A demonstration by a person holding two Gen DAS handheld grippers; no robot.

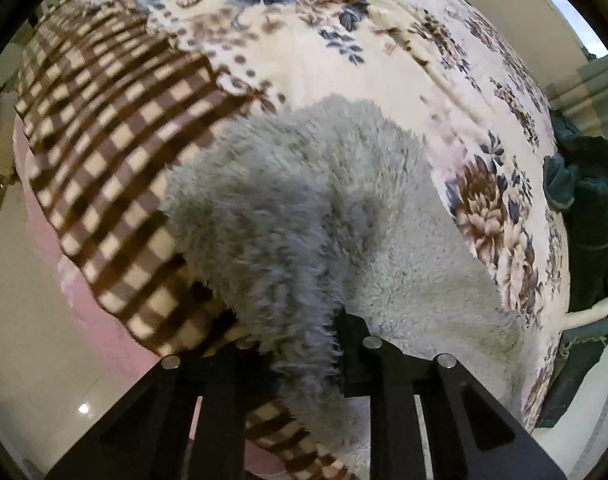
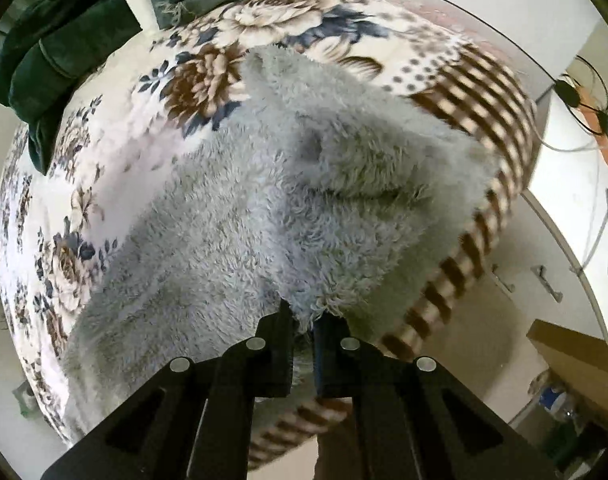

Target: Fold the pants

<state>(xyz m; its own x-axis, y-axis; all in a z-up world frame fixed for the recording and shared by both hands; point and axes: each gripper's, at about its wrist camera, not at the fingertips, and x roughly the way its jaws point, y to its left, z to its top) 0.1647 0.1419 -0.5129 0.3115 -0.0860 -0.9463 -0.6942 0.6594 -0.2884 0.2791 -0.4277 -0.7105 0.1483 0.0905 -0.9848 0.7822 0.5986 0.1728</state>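
The pants (image 1: 304, 200) are grey and fluffy and lie on a floral and checked blanket (image 1: 364, 60) on a bed. My left gripper (image 1: 304, 344) is shut on a fold of the pants at the near edge; its left finger is hidden by the fleece. In the right wrist view the pants (image 2: 283, 200) spread away from me, bunched with a crease in the middle. My right gripper (image 2: 304, 320) is shut on the pants' near edge, with fleece pinched between the two fingers.
Dark green clothes (image 1: 584, 208) lie at the bed's right edge, also seen top left in the right wrist view (image 2: 55, 52). White cabinets with handles (image 2: 548, 280), a cardboard box (image 2: 576, 352) and cables stand to the right of the bed. Pale floor (image 1: 31, 280) lies left.
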